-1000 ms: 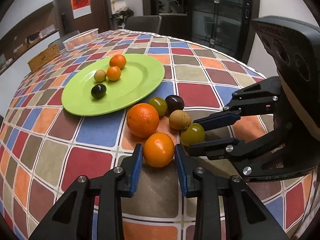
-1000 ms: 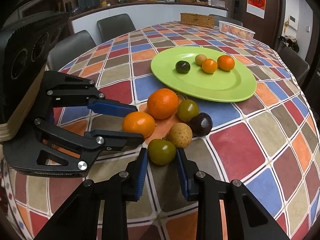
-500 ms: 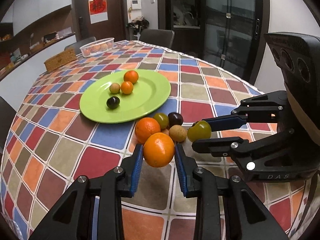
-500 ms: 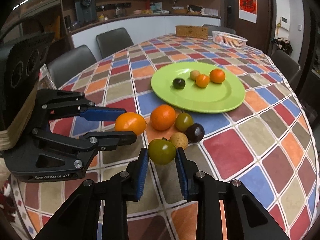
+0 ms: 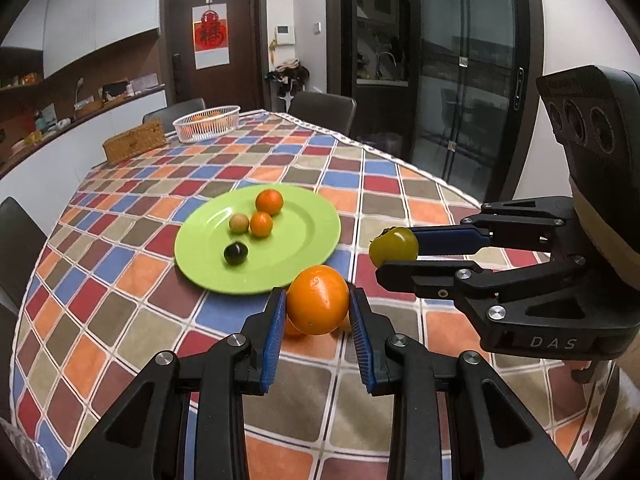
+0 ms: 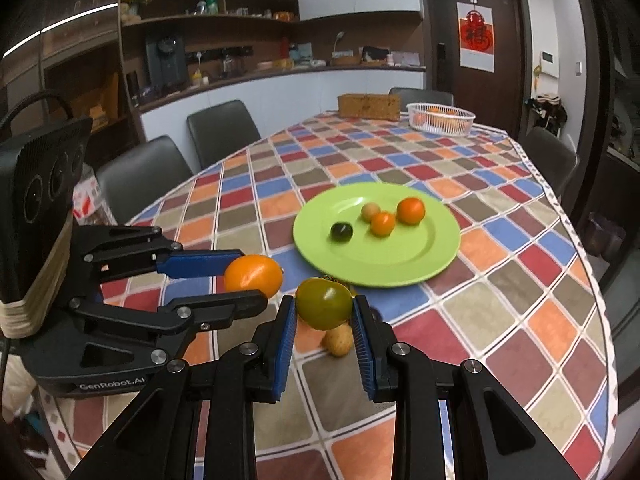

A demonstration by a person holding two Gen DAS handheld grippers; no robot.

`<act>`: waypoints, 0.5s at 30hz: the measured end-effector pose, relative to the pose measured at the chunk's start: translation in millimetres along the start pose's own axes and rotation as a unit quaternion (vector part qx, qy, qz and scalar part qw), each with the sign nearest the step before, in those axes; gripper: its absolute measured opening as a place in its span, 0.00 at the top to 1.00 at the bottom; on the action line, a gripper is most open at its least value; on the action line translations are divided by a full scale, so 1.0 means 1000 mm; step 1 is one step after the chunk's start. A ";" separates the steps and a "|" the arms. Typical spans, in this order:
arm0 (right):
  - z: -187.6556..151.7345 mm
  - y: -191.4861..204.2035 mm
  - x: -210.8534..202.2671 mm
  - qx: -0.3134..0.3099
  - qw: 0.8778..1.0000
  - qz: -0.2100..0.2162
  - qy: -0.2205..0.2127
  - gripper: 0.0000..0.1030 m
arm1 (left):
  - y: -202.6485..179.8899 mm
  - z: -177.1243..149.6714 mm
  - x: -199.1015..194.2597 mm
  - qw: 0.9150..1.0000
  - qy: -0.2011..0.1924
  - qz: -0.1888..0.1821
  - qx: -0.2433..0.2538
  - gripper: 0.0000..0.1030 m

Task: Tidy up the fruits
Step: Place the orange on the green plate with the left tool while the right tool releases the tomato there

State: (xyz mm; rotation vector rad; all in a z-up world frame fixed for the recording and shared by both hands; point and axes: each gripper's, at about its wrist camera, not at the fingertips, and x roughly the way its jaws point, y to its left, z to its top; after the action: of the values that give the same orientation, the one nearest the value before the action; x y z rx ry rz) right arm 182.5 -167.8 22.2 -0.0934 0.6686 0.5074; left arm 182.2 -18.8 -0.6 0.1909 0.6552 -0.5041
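The left tongs (image 5: 318, 312) are clamped on an orange (image 5: 318, 299), their blue pads pressed against its two sides, and the fruit hangs clear above the tabletop (image 5: 120, 320). The right tongs (image 6: 324, 312) are clamped the same way on a green tomato (image 6: 324, 303), also held off the checked cloth. Each pair shows in the other's view: the right tongs reach in from the right side of the left wrist view, the left tongs from the left side of the right wrist view, the two side by side and apart.

Below the green tomato, a tan fruit (image 6: 339, 342) lies on the tabletop, partly hidden by the tongs. Beyond both held fruits sits a green plate (image 5: 304, 240) with four small fruits on it: two small oranges (image 5: 261, 224), a pale tan one (image 5: 239, 223) and a dark plum (image 5: 235, 253). At the far end of the tabletop stand a white basket (image 5: 208, 124) of fruit and a woven box (image 5: 134, 146). Dark chairs (image 6: 222, 130) ring the tabletop.
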 end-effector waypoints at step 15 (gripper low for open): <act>0.039 -0.033 0.016 0.015 1.000 -0.018 -0.017 0.72 | 0.020 0.038 0.030 0.999 -0.006 0.020 -0.029 0.69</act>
State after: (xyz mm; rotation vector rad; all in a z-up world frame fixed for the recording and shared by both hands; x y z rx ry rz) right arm 231.0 -180.6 40.7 -0.0690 0.6407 0.4629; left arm 232.9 -25.8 10.5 0.1451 0.6525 -0.4472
